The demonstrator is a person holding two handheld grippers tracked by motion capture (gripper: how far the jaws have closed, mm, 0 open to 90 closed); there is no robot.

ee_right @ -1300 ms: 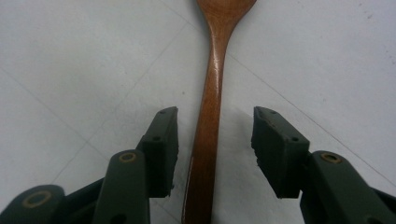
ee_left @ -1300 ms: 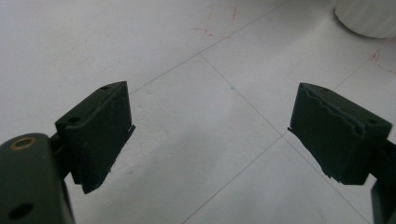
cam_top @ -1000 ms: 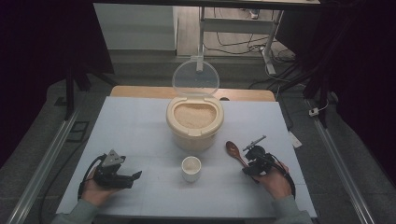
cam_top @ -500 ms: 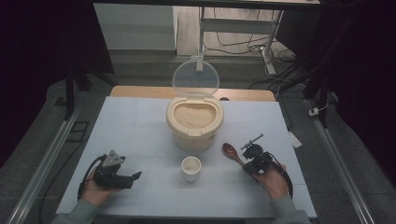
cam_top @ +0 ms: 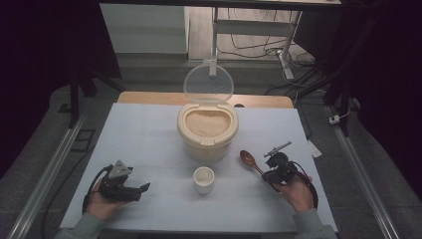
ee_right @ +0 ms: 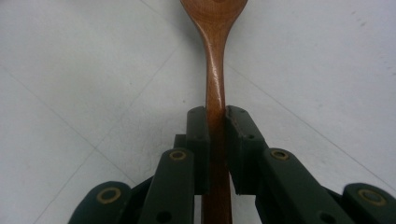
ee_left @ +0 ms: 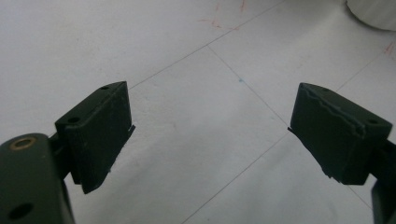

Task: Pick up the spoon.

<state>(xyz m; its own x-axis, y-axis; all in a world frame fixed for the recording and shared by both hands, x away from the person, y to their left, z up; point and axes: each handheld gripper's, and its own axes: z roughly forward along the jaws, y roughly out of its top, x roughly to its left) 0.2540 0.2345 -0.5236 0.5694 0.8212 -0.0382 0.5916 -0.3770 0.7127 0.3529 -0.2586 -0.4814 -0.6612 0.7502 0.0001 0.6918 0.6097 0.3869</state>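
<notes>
We have the wooden spoon (ee_right: 214, 70) clamped by its handle in our right gripper (ee_right: 215, 122), bowl pointing straight ahead toward the rice container (cam_top: 207, 130), nearer than our left gripper (ee_left: 210, 135), which gapes empty.

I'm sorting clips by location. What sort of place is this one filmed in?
Probably a lab or recording workspace, not a kitchen: a white-covered table under a fixed camera, cables on the floor beside a metal desk frame, and a rice container staged as a prop.
</notes>
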